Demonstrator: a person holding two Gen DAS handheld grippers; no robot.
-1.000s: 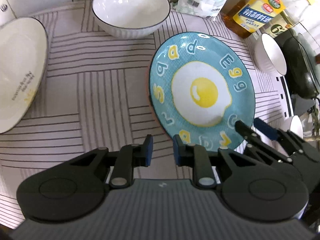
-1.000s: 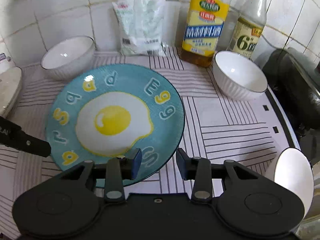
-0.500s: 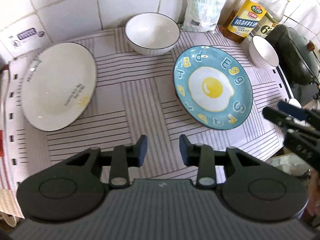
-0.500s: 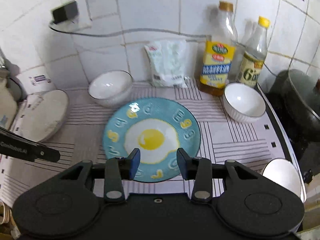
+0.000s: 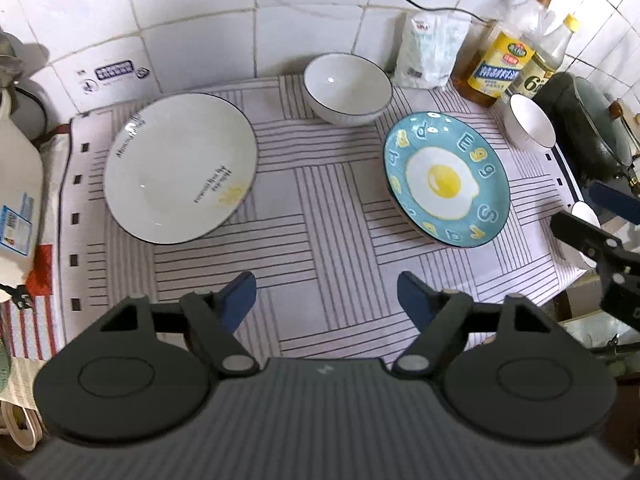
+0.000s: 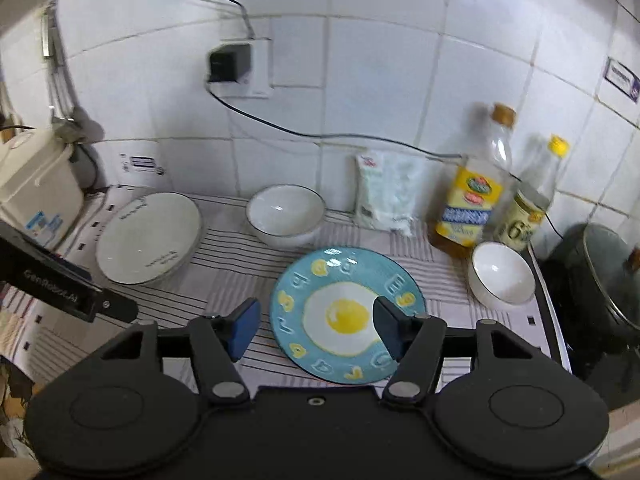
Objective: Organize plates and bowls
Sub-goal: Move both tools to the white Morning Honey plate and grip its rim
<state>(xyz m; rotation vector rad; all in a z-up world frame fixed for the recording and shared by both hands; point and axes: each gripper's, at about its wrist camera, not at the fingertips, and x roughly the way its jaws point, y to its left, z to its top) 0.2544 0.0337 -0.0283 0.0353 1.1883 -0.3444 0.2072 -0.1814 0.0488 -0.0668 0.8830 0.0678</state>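
A blue plate with a fried-egg print lies on the striped mat at the right. A white plate lies at the left. A larger white bowl stands at the back middle. A smaller white bowl stands at the back right. My left gripper is open and empty, held high above the mat's front. My right gripper is open and empty, held above the blue plate's near side; it also shows in the left wrist view.
An oil bottle, a second bottle and a white bag stand along the tiled wall. A dark pot sits at the right. A white appliance stands at the left. A cable hangs from a wall socket.
Both grippers rose and pulled back from the blue plate, and both opened wide. The plates and bowls stayed in place.
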